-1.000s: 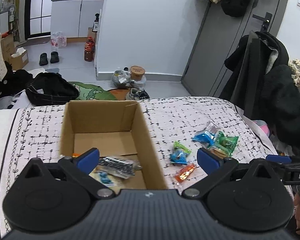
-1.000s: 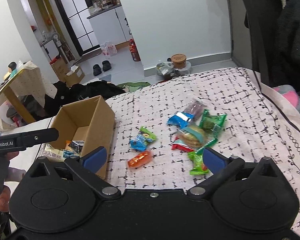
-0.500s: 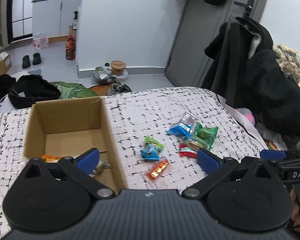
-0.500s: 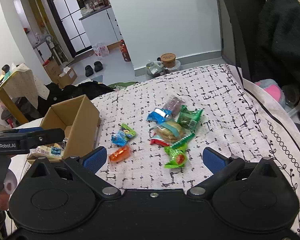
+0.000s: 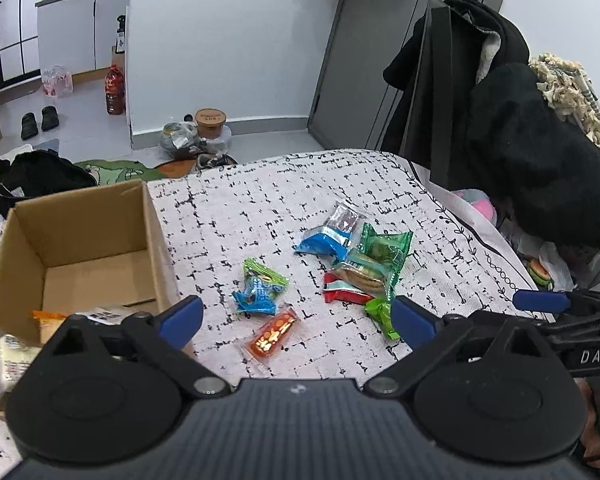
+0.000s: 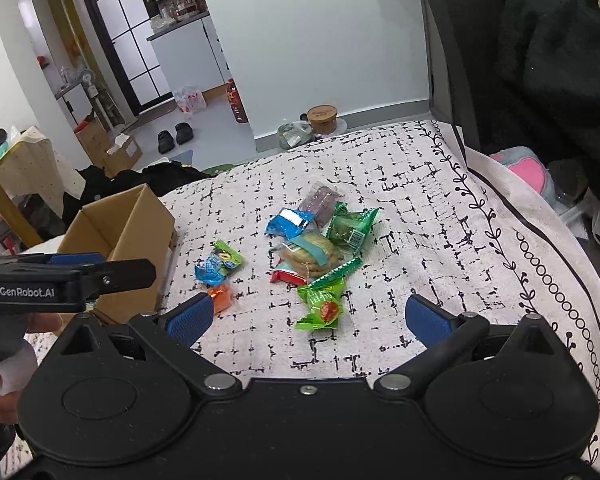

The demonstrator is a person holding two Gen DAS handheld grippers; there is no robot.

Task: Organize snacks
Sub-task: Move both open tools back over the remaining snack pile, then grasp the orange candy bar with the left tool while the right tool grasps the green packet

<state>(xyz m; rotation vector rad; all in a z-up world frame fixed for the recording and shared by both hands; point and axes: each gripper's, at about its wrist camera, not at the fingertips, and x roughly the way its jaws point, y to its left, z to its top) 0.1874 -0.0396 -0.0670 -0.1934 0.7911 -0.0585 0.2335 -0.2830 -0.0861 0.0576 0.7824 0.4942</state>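
crinkly foil snack packets [image 5: 352, 268] beside square cardboard box [image 5: 80, 240]

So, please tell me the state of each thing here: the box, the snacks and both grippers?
cardboard box: open, a few packets inside
orange packet: lying flat on the cloth, outside the box
green packet: sealed, on the cloth
blue packet: on the cloth, in the pile
left gripper: jaws open, empty
right gripper: jaws open, empty
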